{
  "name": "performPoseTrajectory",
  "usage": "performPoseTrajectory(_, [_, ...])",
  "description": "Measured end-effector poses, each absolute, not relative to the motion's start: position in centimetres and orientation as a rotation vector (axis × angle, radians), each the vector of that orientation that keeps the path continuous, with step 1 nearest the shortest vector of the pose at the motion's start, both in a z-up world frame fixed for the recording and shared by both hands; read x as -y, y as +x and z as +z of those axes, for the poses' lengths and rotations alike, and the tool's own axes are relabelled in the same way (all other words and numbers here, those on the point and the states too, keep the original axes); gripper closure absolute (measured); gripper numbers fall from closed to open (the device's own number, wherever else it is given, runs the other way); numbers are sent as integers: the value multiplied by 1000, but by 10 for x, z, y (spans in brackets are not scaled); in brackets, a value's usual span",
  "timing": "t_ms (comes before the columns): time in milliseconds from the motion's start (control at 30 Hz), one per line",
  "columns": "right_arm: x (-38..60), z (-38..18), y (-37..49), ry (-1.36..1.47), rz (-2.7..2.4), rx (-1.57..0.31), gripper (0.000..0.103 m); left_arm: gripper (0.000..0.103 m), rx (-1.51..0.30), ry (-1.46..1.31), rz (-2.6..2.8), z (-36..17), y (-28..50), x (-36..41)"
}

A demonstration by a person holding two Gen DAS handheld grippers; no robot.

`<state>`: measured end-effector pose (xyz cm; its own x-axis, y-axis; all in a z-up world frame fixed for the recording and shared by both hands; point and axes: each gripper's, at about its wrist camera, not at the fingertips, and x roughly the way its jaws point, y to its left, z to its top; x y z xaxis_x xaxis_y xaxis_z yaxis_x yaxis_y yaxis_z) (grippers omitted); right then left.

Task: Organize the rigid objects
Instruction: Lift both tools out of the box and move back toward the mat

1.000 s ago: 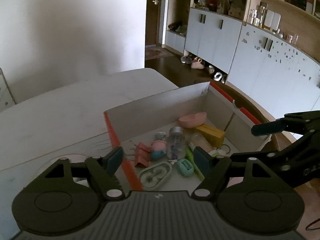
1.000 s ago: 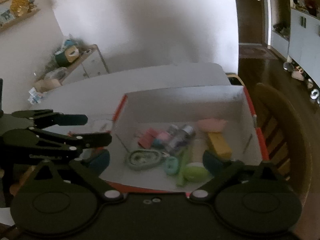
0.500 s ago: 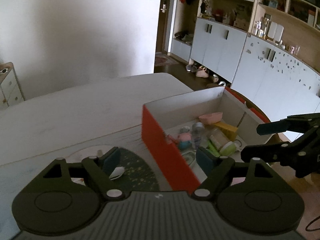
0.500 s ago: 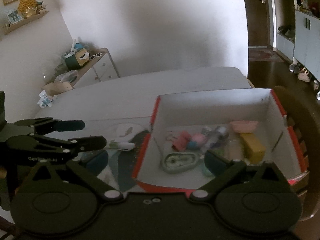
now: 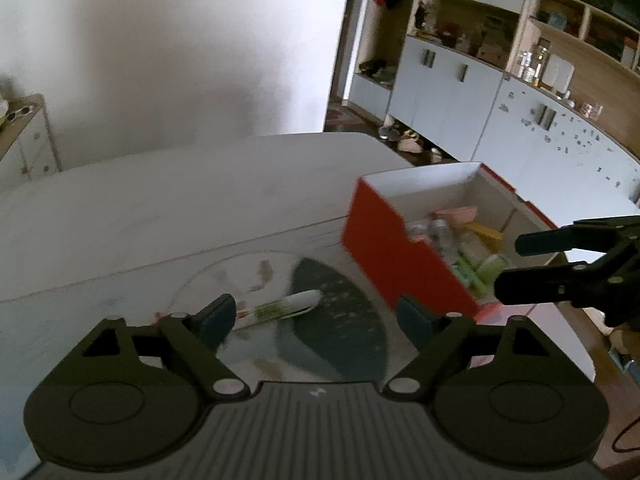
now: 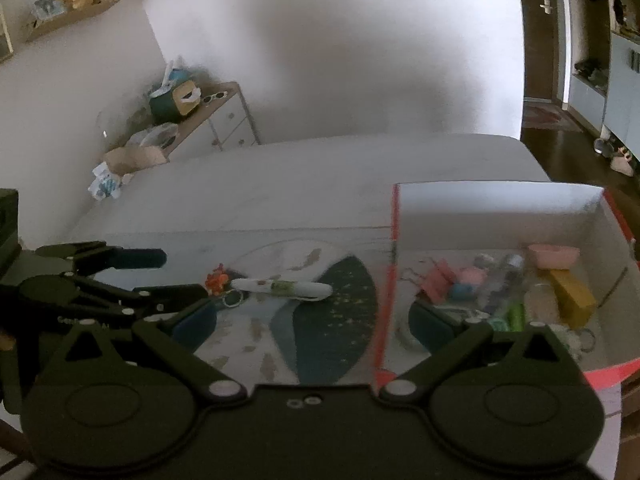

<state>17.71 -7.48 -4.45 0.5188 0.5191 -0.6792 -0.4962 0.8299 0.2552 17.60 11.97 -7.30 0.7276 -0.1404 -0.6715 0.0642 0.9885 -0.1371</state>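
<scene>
On the table: the scene runs from the furniture down to the small loose pieces.
Table point(image 5: 168, 216): pale top, bearing the mat and the box.
Box point(image 6: 496, 200): red outside, white inside, on the right; it already contains clips, a bottle, a yellow block and a pink dish.
Mat point(image 6: 320, 320): round, patterned, just left of the box.
Left gripper point(image 5: 316, 316): jaws spread wide, empty, hanging above the mat.
Right gripper point(image 6: 312, 320): jaws likewise spread, empty, straddling the box's left wall.
White tube point(image 6: 282, 289): the thing yet to be tidied, lying flat on the mat, outside the box.
Orange trinket point(image 6: 217, 280): touching the tube's left end, beside a keyring.
Risk: the tube is round and may roll from a closing finger; a grab near its left end could snag the trinket.
Risk: the two grippers are near each other and may collide over the mat.
</scene>
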Motion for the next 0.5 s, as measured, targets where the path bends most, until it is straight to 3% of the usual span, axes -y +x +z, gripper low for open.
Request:
performPoseTrajectory(67, [64,-46,176,8,617,-828,1,3,-749,-112,-96,-77,175,-132])
performPoseTrajectory(500, [-19,-68,181,-260,697,-799,1,2,-754,-111,-4,-114,177,-197])
